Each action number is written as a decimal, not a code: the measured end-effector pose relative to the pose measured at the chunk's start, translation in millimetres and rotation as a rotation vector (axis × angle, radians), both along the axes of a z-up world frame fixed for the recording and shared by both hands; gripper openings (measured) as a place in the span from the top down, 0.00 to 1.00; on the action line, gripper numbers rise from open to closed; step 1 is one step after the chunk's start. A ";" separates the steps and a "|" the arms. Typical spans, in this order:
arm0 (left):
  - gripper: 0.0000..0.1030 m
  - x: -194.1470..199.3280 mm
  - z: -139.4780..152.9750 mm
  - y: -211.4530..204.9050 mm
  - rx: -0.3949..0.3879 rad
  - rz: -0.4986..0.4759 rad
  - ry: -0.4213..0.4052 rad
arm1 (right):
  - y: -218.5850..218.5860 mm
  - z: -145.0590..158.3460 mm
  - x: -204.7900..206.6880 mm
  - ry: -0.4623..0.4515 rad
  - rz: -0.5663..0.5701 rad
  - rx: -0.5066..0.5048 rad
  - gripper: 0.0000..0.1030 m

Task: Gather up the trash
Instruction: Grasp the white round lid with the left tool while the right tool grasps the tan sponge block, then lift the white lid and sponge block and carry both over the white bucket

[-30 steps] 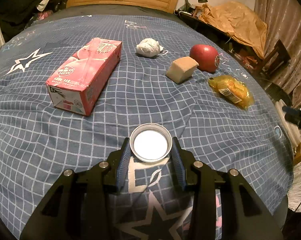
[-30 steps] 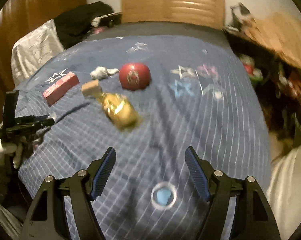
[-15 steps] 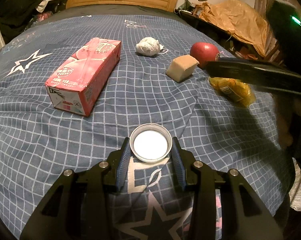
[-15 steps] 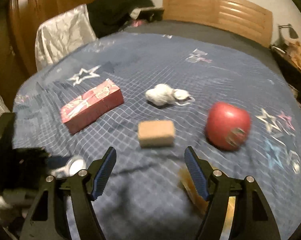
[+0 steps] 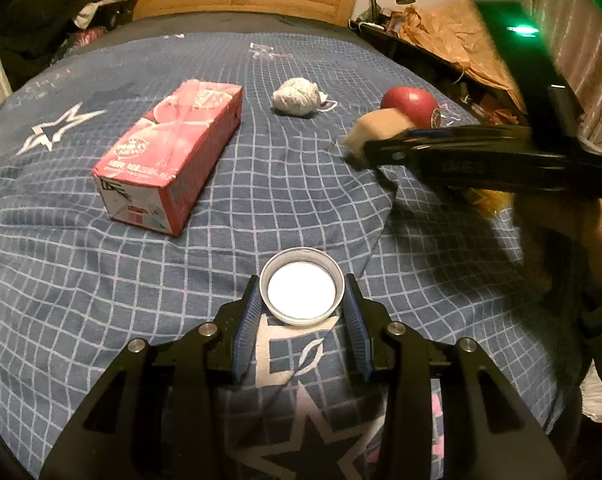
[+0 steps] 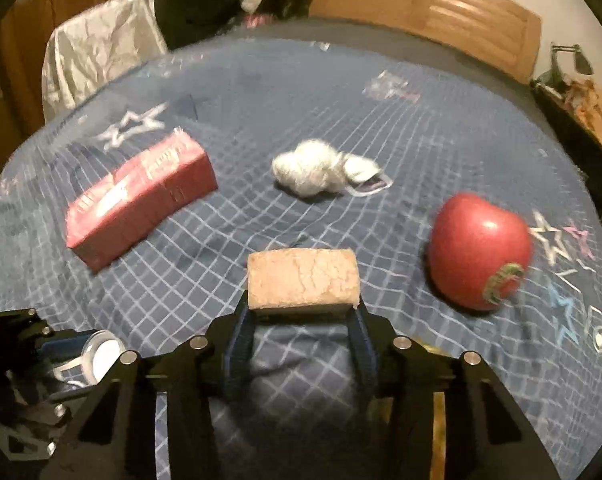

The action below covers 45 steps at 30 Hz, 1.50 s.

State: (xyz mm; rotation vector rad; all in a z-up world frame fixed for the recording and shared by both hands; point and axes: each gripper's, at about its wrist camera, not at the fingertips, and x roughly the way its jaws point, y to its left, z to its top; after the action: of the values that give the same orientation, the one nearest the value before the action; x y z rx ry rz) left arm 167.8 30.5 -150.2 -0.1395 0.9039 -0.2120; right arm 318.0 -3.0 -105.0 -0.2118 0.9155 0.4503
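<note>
Lying on a blue checked bedspread [image 5: 181, 280], a metal lid [image 5: 302, 286] is clamped by the left gripper [image 5: 302, 312], while a tan sponge block [image 6: 303, 280] is pinched between the closing right gripper [image 6: 303, 316] jaws.

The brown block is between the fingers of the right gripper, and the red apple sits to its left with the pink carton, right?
Not quite. The brown block is between the closing jaws of the right gripper, but the red apple sits to its right. Only the pink carton lies to its left. The right wrist view shows this.
</note>
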 end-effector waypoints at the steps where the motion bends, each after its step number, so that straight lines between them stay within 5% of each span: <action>1: 0.62 -1.7 1.3 -0.3 0.008 0.006 -0.010 | -4.9 7.0 -8.4 -0.020 -0.009 0.020 0.55; 9: 0.62 -21.0 28.2 -5.6 0.047 0.049 -0.099 | -51.9 60.4 -114.3 -0.209 -0.106 0.124 0.55; 18: 0.62 -70.3 114.7 -56.7 0.101 0.023 -0.348 | -102.8 101.8 -218.5 -0.388 -0.241 0.196 0.55; 24: 0.62 -100.0 147.7 -84.6 0.117 0.015 -0.468 | -114.8 121.2 -272.7 -0.486 -0.287 0.208 0.55; 32: 0.62 -112.8 156.5 -99.3 0.130 -0.007 -0.500 | -123.1 132.1 -299.6 -0.504 -0.300 0.220 0.55; 45: 0.62 -101.8 156.9 -121.8 0.123 -0.052 -0.489 | -148.4 144.4 -285.3 -0.502 -0.329 0.179 0.55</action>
State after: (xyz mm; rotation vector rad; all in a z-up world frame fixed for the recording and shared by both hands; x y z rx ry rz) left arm 66.0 -91.2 6.8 0.0511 0.4316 -0.2257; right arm 32.7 -151.4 39.4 -0.0048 0.4020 0.1569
